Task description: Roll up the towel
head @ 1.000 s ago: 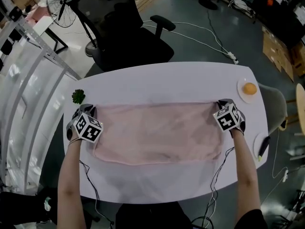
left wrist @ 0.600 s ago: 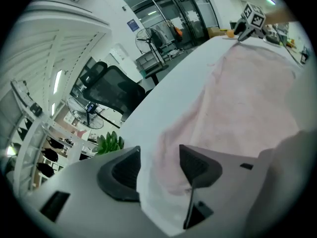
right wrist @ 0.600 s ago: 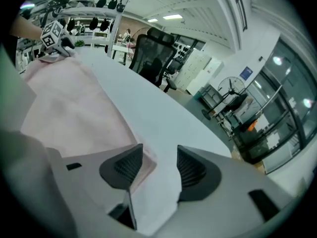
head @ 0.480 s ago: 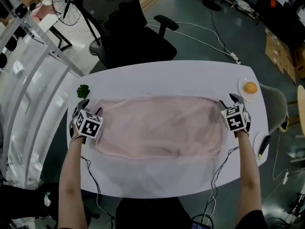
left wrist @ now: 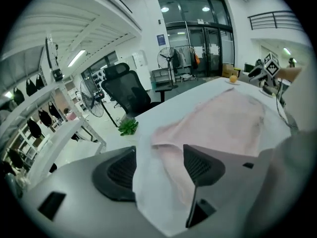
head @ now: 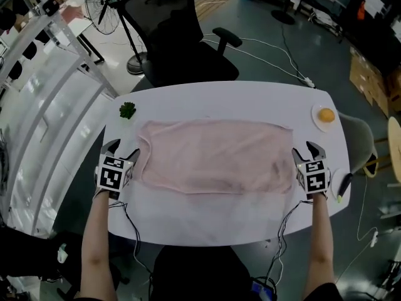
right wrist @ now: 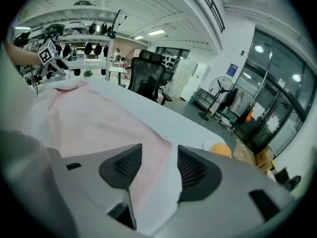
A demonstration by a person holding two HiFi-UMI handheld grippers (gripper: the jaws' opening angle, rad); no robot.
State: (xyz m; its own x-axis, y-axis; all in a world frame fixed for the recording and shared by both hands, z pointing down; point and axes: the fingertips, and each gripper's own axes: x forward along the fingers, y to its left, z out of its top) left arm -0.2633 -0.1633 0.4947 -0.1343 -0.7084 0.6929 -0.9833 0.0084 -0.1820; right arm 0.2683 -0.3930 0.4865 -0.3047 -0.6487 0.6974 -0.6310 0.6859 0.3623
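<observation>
Pink towel (head: 216, 155) spread, edges partly behind fingers (left wrist: 200, 165)

**Inspector:** Towel (head: 213, 157)?
**Assistant:** Pink; spread flat on the white table (head: 219, 99); left edge slightly curled.
**Inspector:** Grippers?
**Assistant:** Left gripper (head: 123, 149) just beside the towel's left edge; right gripper (head: 307, 149) just beside its right edge; both pairs of jaws have just been opening, only table between them.
**Inspector:** Elsewhere?
**Assistant:** Green sprig (head: 128, 110) far left; orange (head: 326, 115) on a plate (head: 316, 121) far right.
</observation>
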